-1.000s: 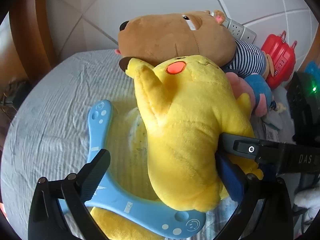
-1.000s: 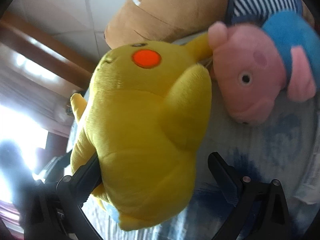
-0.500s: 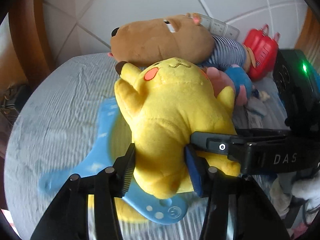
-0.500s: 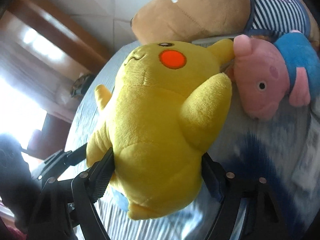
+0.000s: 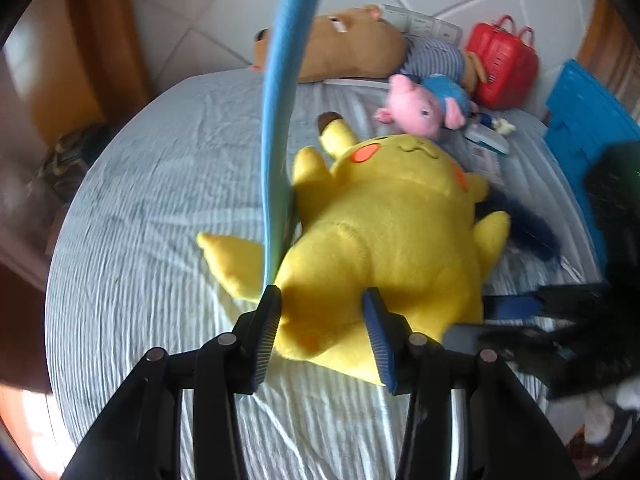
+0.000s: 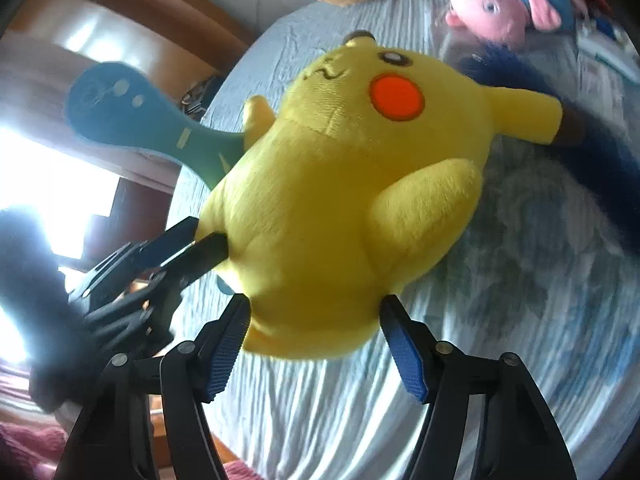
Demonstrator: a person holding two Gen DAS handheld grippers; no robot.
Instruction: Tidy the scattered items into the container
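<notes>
A yellow plush [image 5: 392, 216] hangs above the striped bed sheet [image 5: 160, 200], held at its lower body from two sides. My left gripper [image 5: 320, 300] is closing, its pads pressed into the plush's base. A flat blue curved toy [image 5: 280, 120] stands on edge, pinched between the left finger and the plush. In the right wrist view my right gripper [image 6: 316, 312] is also closing, with both pads against the yellow plush [image 6: 340, 200]. The left gripper [image 6: 208, 240] bites into the plush's side there, and the blue toy [image 6: 120, 108] sticks out behind.
A pink pig plush [image 5: 420, 108] and a big brown plush [image 5: 352, 52] lie at the bed's far edge. A red case [image 5: 500, 60] stands beside them. A blue crate [image 5: 580, 120] is at the right. A dark blue furry item [image 5: 528, 224] lies under the plush.
Both grippers closed from wide open onto the yellow plush and raised it off the sheet. The blue toy, flat on the bed before, came up with it on edge.
</notes>
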